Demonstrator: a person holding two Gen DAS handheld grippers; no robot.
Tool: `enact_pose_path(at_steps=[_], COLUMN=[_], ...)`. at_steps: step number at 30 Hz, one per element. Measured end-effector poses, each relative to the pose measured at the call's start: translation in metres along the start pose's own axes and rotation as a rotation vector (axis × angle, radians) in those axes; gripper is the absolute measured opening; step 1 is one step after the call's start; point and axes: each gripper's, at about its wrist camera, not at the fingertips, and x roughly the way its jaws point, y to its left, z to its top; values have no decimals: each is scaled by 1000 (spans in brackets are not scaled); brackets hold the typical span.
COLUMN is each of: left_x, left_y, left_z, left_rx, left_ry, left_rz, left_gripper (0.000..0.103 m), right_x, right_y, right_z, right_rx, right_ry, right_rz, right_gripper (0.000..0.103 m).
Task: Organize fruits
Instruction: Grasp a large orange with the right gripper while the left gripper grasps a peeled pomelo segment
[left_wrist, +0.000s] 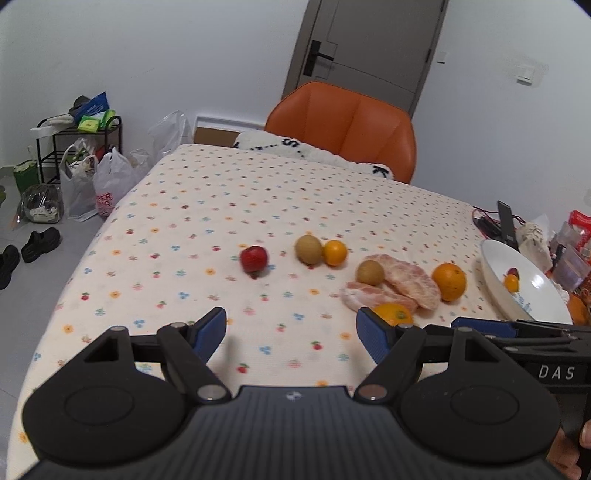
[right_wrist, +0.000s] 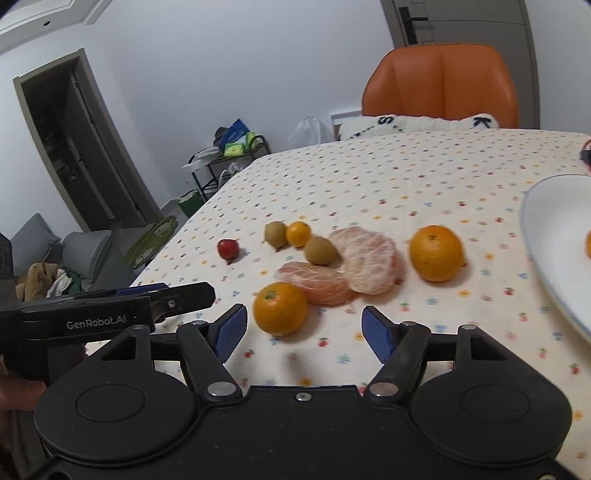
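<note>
**Both grippers open above the cloth, fruit spread ahead**

Blue-padded fingers of the right gripper (right_wrist: 301, 332) stand wide apart and hold nothing, hovering just above the flowered tablecloth (right_wrist: 424, 177). Just beyond its left finger lies the near orange (right_wrist: 280, 308), touching a peeled pomelo piece (right_wrist: 317, 282), which leans against a second, larger pomelo piece (right_wrist: 369, 260). To the right, apart from these, sits a bigger orange (right_wrist: 436, 253). Behind the pomelo lies a kiwi (right_wrist: 320, 251); farther back another kiwi (right_wrist: 276, 233) touches a small orange (right_wrist: 298, 233), and a small red fruit (right_wrist: 228, 249) lies alone to the left. At the far right stands the white plate (right_wrist: 546, 229).

Beside it on the left, the left gripper (left_wrist: 291, 332) is likewise spread open and empty over bare cloth. From its view the plate already carries a small orange fruit (left_wrist: 511, 283) and a dark fruit (left_wrist: 512, 272). An orange chair (left_wrist: 343, 125) stands at the table's far side.
</note>
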Motion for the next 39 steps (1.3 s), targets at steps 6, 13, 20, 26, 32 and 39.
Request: enact_pose_path(at_steps=[6, 13, 20, 26, 32, 39], left_x=[8, 21, 38, 43, 45, 47], left_y=[11, 16, 18, 9, -9, -25], left_z=[10, 19, 25, 29, 28, 22], left_rx=[2, 10, 14, 38, 68, 83], left_ry=[-6, 1, 17, 25, 38, 46], left_rz=[12, 17, 25, -7, -54, -105], left_gripper=[76, 75, 73, 73, 73, 73], right_x=[19, 28, 25, 13, 3, -10], right_y=[9, 6, 1, -4, -12, -28], right_z=[1, 1, 4, 6, 4, 0], right_rx=[-2, 24, 38, 42, 54, 73], right_ry=[25, 36, 32, 11, -5, -17], right_rz=[19, 41, 63, 64, 38, -5], right_gripper=[60, 37, 36, 36, 36, 36])
